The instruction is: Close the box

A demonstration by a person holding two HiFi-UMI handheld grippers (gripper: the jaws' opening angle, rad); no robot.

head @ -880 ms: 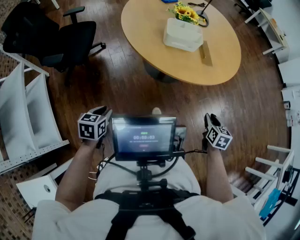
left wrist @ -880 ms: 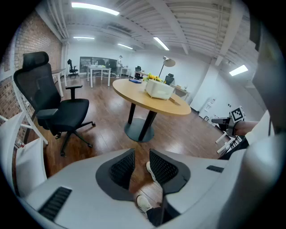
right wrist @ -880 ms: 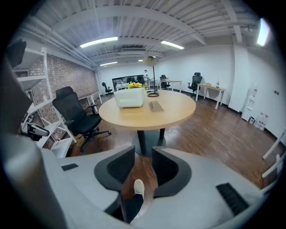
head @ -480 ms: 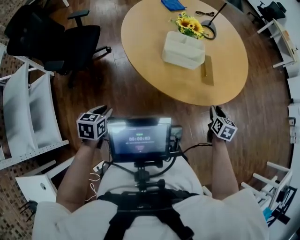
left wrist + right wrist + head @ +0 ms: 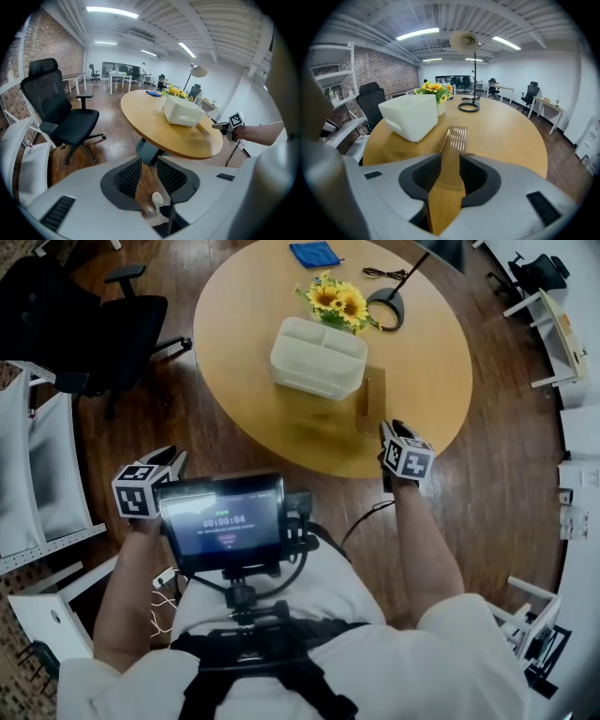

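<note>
An open white box [image 5: 319, 357] with compartments stands on the round wooden table [image 5: 234, 296]; both gripper views show the box [image 5: 183, 112] [image 5: 410, 115]. A slatted wooden lid [image 5: 375, 399] lies flat on the table just right of it. My right gripper [image 5: 392, 427] hovers over the table's near edge, pointing along the lid [image 5: 457, 136], open with nothing gripped. My left gripper [image 5: 169, 456] stays back over the floor, left of the chest monitor, open and empty. In the left gripper view its jaws [image 5: 149, 176] frame only floor and a shoe.
Sunflowers [image 5: 337, 301], a lamp base with its pole [image 5: 386, 306] and a blue cloth [image 5: 314, 253] sit behind the box. A black office chair [image 5: 75, 324] and white shelving [image 5: 37, 474] stand to the left. A monitor [image 5: 222, 519] hangs on the person's chest.
The person has stepped closer to the table. My right gripper has moved forward from beside the monitor to the table's edge near the lid. The left gripper kept its place by the monitor.
</note>
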